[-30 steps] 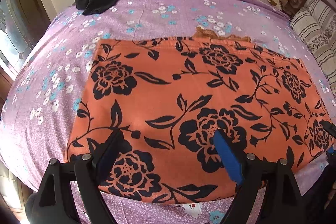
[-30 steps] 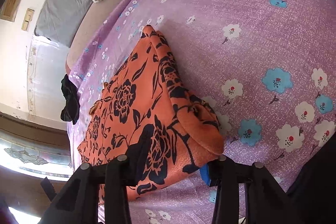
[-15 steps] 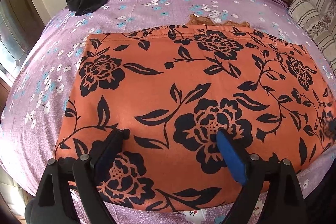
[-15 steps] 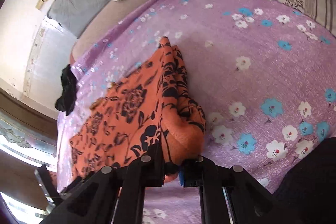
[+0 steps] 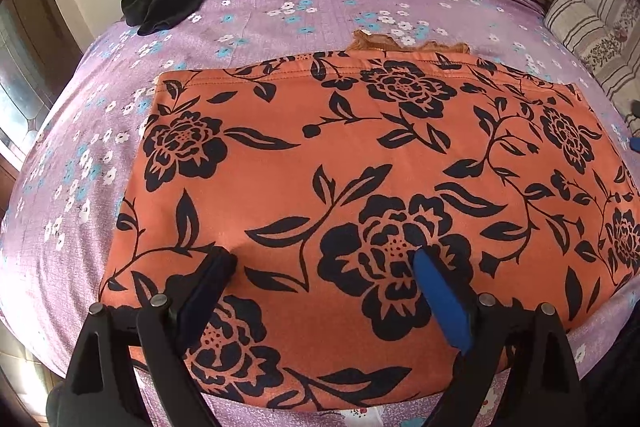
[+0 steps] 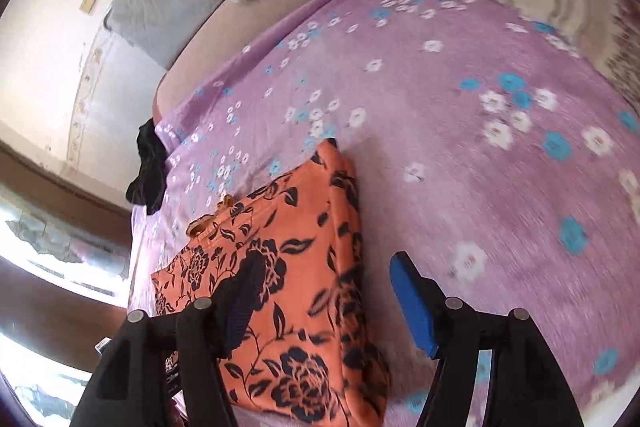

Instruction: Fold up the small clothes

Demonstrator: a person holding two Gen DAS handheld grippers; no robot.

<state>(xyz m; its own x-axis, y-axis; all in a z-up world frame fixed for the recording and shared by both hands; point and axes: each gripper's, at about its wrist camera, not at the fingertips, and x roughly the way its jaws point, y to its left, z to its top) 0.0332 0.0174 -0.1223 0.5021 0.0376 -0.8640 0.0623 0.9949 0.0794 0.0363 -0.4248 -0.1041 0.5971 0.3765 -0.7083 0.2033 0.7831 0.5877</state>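
Lay folded flat on the bed (image 5: 280, 7): orange cloth (image 5: 360, 167). Risked springing open at the fold edge, now let go. Left gripper (image 5: 324, 267) tilted steeply down, jaws wide, tips resting on cloth, gripping nothing. Right gripper (image 6: 324, 275) angled down, jaws just opened, empty, straddling the cloth's edge.

Both wrist views close above garment (image 5: 360, 163)
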